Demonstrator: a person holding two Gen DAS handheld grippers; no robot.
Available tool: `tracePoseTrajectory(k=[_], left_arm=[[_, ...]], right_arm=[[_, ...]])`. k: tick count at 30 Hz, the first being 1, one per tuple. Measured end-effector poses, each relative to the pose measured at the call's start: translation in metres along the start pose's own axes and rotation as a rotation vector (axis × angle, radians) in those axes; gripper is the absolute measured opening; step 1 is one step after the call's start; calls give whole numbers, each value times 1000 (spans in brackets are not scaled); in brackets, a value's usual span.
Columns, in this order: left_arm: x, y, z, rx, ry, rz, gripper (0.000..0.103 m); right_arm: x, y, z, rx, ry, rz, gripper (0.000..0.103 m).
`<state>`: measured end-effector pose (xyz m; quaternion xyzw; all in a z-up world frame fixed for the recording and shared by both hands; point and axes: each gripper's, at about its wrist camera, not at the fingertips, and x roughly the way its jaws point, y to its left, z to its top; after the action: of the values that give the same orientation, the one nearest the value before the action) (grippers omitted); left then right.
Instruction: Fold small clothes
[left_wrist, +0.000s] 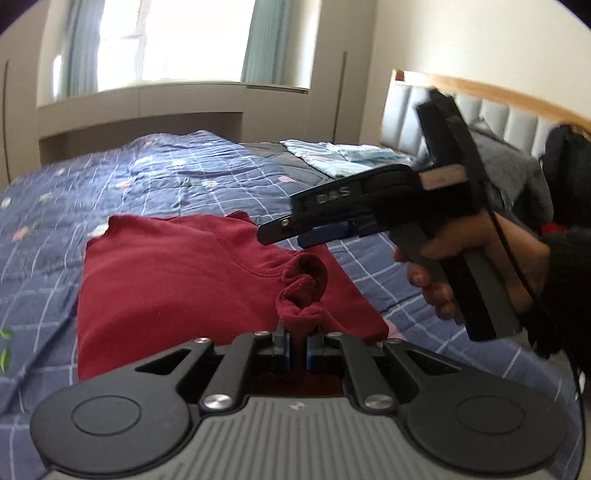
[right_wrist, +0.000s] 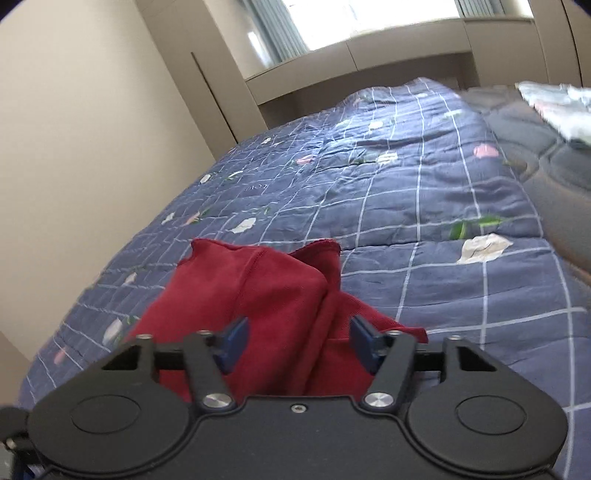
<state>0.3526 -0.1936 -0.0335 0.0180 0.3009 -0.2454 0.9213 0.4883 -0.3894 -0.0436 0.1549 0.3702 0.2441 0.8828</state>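
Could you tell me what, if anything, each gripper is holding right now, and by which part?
The left gripper pinches the red garment by a bunched-up ribbed cuff or edge. The right gripper is open over the garment, holding nothing.

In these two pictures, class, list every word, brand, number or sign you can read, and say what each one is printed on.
"DAS": raised letters on the side of the right gripper, seen from the left wrist view; slightly blurred, so the reading is unsure.
Small mark on the left gripper body: too small to read.
Nothing legible on the red garment, the quilt or the walls.
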Motion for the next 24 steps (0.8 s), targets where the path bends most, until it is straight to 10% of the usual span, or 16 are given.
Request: tracePoseTrajectory(k=[10,14,24], left_arm=[[-14,14,-2,-103,-70,-12,7],[-18,20,0,-123,-99,-9,7],[-14,8,-3,-64,-84,17,7]], right_arm=[[-30,-16,-12,264,139,232,63],[-35,-19,-16,366,173,334,88],[25,-33,-12,543,189,342,91]])
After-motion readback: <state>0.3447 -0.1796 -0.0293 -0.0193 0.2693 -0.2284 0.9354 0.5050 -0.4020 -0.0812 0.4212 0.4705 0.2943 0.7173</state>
